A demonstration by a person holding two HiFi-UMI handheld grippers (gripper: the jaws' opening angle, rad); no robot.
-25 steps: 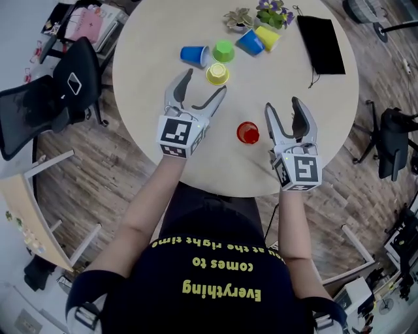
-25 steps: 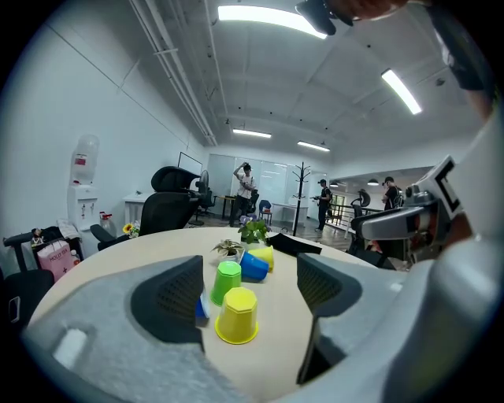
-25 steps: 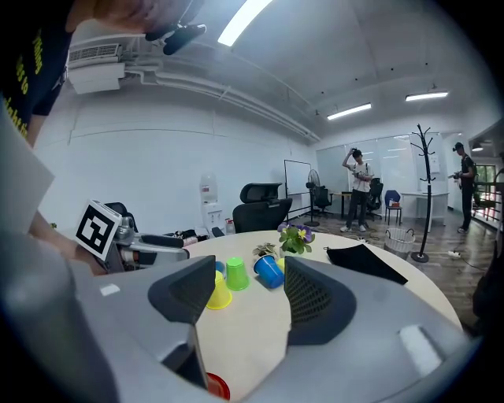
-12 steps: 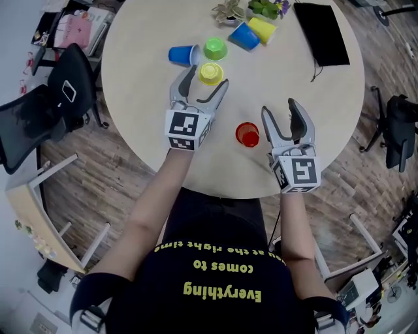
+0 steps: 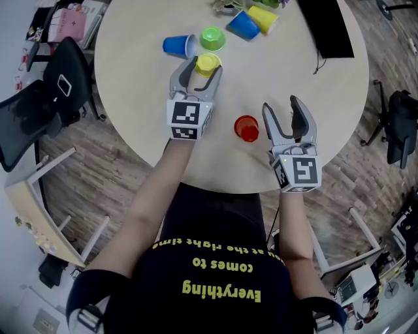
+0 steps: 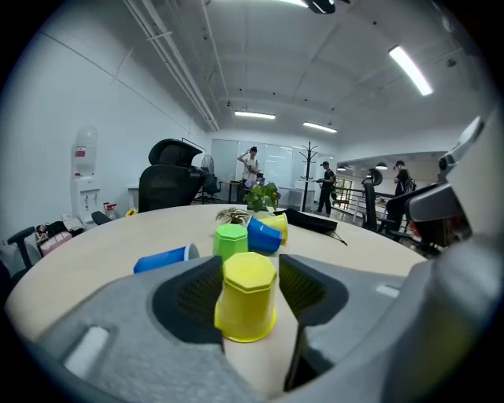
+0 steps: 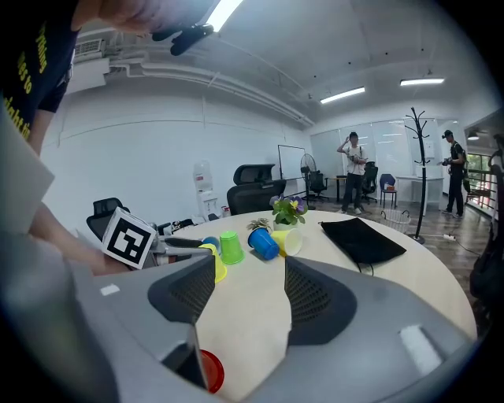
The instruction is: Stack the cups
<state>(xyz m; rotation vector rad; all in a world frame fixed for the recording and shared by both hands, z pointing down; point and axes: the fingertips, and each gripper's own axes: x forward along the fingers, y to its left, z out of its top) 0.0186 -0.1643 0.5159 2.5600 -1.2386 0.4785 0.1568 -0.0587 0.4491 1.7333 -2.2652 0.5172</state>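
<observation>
Below me, the round pale surface carries everything, with a black office chair standing off its left edge on the wooden floor. Far on the right side of the surface lies a flat black pouch, well apart from the cups.

My left gripper reaches out over the surface. Its fingers stand on either side of the yellow cup, which sits upside down on its rim. They have just been closing, with that cup between them. A narrow gap shows on the cup's right side, so I am not pinching it.

My right gripper hangs nearer to me, over the near right part of the surface. Its fingers are spread wide and only bare surface lies between them. The red cup stands just beside its left finger, outside the gap, and the right gripper view shows it half hidden behind that finger.

Beyond the yellow cup, a blue cup lies on its side to the left, and a green cup stands upside down just beside it. Farther right, near the far edge, a second blue cup and a second yellow cup lie on their sides, touching each other.
</observation>
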